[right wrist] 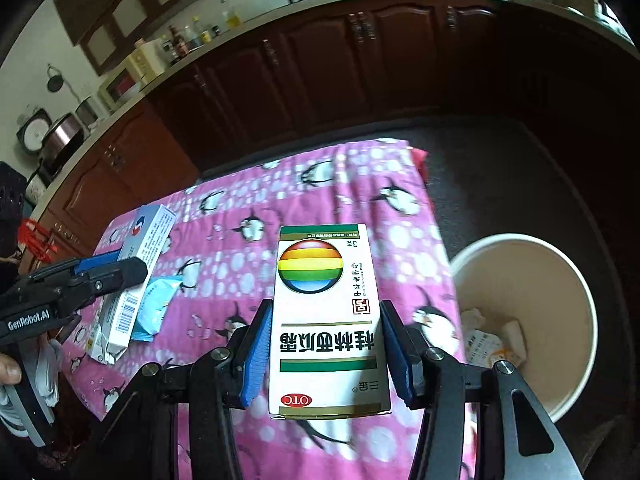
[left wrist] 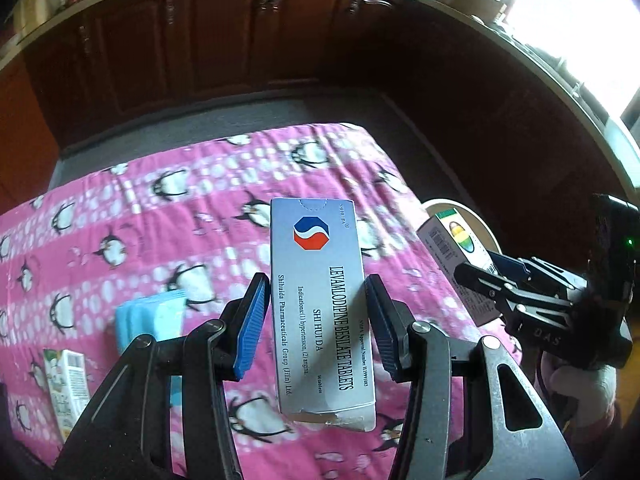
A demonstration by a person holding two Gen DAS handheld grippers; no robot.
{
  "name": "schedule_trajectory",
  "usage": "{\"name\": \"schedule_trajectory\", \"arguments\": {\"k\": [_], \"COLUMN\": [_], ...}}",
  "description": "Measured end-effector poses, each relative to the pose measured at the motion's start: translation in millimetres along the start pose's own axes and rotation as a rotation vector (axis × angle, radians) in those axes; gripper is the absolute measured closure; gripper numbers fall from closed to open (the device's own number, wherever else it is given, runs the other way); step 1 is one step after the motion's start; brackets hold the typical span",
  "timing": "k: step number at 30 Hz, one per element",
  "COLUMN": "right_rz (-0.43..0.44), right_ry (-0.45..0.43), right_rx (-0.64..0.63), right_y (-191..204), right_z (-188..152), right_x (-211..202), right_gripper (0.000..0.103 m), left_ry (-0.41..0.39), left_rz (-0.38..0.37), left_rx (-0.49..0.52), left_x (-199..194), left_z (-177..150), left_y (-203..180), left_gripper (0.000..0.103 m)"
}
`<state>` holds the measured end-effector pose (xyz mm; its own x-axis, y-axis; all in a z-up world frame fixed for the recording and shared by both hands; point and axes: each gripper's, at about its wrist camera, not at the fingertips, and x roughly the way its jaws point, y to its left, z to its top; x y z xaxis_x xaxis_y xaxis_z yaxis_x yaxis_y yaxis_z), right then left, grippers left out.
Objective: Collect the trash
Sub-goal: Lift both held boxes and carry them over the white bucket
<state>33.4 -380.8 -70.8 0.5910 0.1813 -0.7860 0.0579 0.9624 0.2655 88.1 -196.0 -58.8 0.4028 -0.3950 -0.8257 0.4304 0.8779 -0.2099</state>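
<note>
Now, through the left wrist camera, we see our left gripper [left wrist: 316,322] pinching a silver-grey cardboard tablet box [left wrist: 320,312] between its blue pads, lifted above the pink penguin-print cloth [left wrist: 160,208]. A pale blue packet [left wrist: 150,318] and a small white carton [left wrist: 66,388] lie on the cloth.

Through the right wrist camera, our right gripper [right wrist: 324,354] clamps a white cardboard medicine box with a rainbow ball [right wrist: 326,320], held over the cloth's edge near the round cream bin [right wrist: 576,280]. We judge we are mid-carry; next, each box must hang over the bin before the jaws spread.
</note>
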Motion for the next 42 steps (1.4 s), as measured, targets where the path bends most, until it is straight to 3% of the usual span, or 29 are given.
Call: {"name": "schedule_trajectory", "arguments": {"k": [24, 34, 42], "right_rz": [-0.142, -0.181, -0.183], "right_ry": [-0.003, 0.058, 0.128], "right_rx": [0.183, 0.313, 0.400], "right_y": [-107.8, -164.0, -192.8], "right_z": [-31.0, -53.0, -62.8], "right_x": [-39.9, -26.2, 7.7], "right_gripper": [0.053, 0.053, 0.054], "left_ry": [0.082, 0.149, 0.214], "left_rz": [-0.102, -0.195, -0.299], "left_rx": [0.131, 0.168, 0.157], "left_x": [42.8, 73.8, 108.6], "left_z": [-1.9, 6.8, 15.5], "left_y": [-87.5, -129.8, -165.4], "left_gripper": [0.056, 0.056, 0.056]}}
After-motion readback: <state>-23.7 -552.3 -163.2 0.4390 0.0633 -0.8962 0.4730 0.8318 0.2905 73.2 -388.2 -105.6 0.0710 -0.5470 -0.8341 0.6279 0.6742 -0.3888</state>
